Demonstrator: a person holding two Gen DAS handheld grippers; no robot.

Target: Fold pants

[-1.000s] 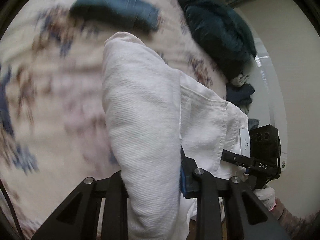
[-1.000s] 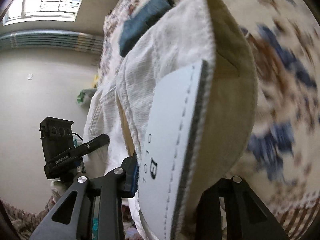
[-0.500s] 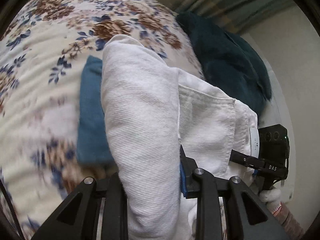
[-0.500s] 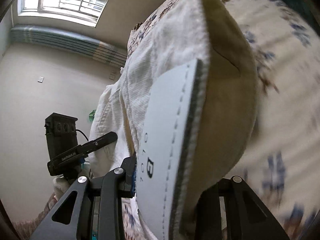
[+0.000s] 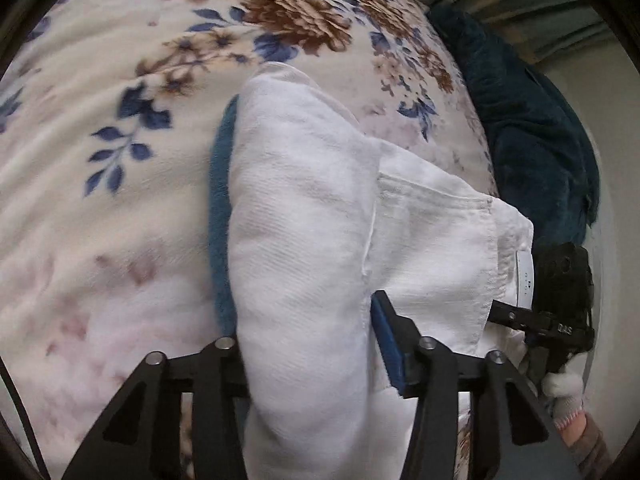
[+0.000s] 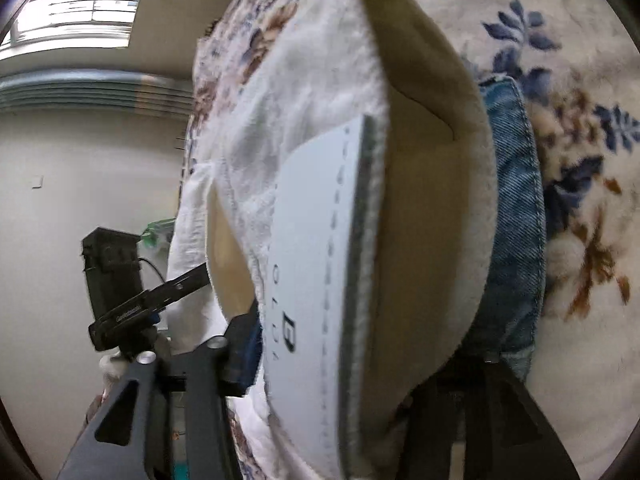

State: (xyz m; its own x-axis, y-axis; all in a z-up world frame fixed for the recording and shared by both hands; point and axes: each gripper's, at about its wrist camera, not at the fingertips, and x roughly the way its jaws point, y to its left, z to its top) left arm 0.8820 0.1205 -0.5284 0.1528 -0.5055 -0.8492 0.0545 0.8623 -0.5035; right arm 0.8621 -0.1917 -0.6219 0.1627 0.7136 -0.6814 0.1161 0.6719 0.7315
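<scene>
The left hand-held gripper (image 5: 308,364) is clamped on the folded white pants (image 5: 304,216), which hide its fingertips. The pants hang just over blue jeans (image 5: 219,200), mostly covered, on the flowery bed (image 5: 100,200). The right hand-held gripper (image 6: 340,368) squeezes the pants' waistband label (image 6: 316,240); its right finger is hidden.

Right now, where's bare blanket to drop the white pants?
Floral blanket is bare left of the folded jeans, and beyond them toward the brown flowers. Crowded right: dark teal bedding along the edge. Both claws hold the white pants over the jeans.
</scene>
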